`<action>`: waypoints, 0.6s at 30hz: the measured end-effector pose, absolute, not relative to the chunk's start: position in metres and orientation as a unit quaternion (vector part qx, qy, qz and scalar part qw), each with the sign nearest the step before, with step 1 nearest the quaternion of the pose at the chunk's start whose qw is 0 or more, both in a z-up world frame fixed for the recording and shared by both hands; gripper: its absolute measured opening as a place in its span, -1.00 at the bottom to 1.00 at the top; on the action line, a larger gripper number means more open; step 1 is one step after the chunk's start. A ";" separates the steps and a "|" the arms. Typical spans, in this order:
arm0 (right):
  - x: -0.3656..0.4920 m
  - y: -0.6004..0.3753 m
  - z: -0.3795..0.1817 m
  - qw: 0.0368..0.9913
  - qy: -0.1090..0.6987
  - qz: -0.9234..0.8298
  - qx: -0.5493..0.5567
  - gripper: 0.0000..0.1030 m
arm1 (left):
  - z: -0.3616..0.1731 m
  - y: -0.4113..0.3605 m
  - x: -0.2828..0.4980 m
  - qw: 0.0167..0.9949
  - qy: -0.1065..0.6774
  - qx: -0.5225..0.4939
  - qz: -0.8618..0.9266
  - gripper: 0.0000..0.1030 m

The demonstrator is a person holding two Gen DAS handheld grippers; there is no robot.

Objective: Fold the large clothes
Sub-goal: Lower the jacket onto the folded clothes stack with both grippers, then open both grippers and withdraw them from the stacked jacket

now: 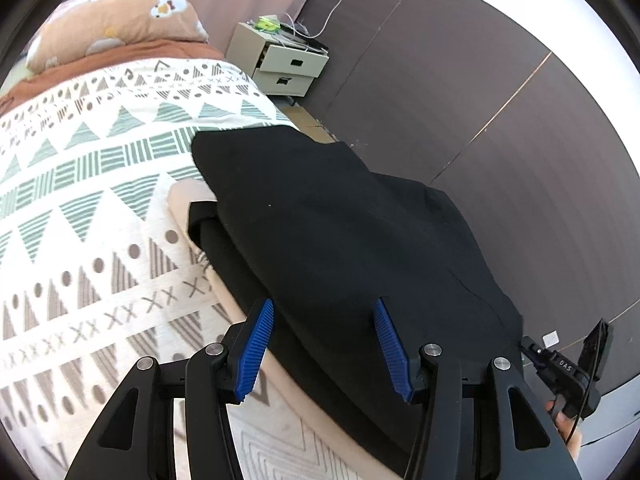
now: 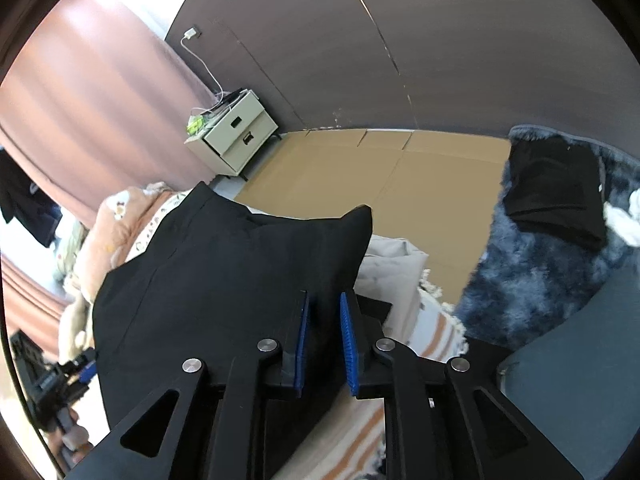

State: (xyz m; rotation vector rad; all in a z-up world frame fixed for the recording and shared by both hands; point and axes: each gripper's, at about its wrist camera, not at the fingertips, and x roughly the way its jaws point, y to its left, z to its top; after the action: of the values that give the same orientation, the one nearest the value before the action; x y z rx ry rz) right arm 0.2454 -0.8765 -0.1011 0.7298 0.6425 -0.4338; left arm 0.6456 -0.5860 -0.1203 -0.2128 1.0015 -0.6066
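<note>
The right gripper point(image 2: 324, 308) was clamped on a lifted edge of the black garment point(image 2: 224, 280); the left gripper point(image 1: 324, 312) had its jaws wide apart over the same cloth, holding nothing. The garment lay on the patterned bedspread point(image 1: 80, 200). To fold it well, the right should probably carry its edge level across, the left pinning the crease. Only the right view showed another black garment point(image 2: 556, 188) on a blue shaggy rug point(image 2: 520, 280).

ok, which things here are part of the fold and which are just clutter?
In the job:
black garment
right tool, clamped on the garment
left tool, open over it
patterned bedspread

Lying about:
nightstand
pillow
folded black clothes on blue fluffy rug
</note>
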 end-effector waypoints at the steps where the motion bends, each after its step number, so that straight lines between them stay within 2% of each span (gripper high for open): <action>1: 0.244 -0.875 -0.099 0.862 0.308 -0.204 0.347 -0.59 | -0.119 -0.582 0.643 0.829 0.471 -0.102 -0.285 0.06; 2: 0.240 -0.871 -0.096 0.862 0.312 -0.203 0.344 -0.51 | -0.117 -0.578 0.637 0.829 0.471 -0.103 -0.284 0.06; 3: 0.237 -0.868 -0.094 0.861 0.317 -0.206 0.341 -0.29 | -0.115 -0.570 0.623 0.828 0.473 -0.103 -0.283 0.06; 4: 0.233 -0.864 -0.092 0.861 0.318 -0.208 0.338 -0.18 | -0.112 -0.567 0.620 0.827 0.475 -0.101 -0.282 0.06; 8: 0.219 -0.850 -0.078 0.866 0.314 -0.203 0.332 -0.16 | -0.091 -0.553 0.592 0.832 0.465 -0.093 -0.287 0.07; 9: 0.214 -0.845 -0.073 0.867 0.314 -0.201 0.329 -0.13 | -0.087 -0.551 0.586 0.832 0.463 -0.091 -0.291 0.15; 11: 0.208 -0.836 -0.065 0.869 0.316 -0.200 0.324 0.09 | -0.079 -0.543 0.574 0.835 0.457 -0.084 -0.295 0.34; 13: 0.202 -0.827 -0.059 0.873 0.312 -0.195 0.320 0.49 | -0.070 -0.533 0.561 0.842 0.447 -0.078 -0.293 0.47; 15: 0.195 -0.815 -0.051 0.878 0.305 -0.185 0.319 0.62 | -0.063 -0.523 0.548 0.845 0.441 -0.075 -0.292 0.60; 18: 0.187 -0.797 -0.041 0.882 0.304 -0.179 0.312 0.73 | -0.051 -0.508 0.531 0.851 0.431 -0.070 -0.291 0.66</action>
State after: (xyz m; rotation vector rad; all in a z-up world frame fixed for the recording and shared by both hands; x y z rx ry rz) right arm 0.1866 -0.7971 -0.0412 0.6503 0.6325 -0.3720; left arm 0.5308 -0.5075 -0.0509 -0.1472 0.9085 -0.6120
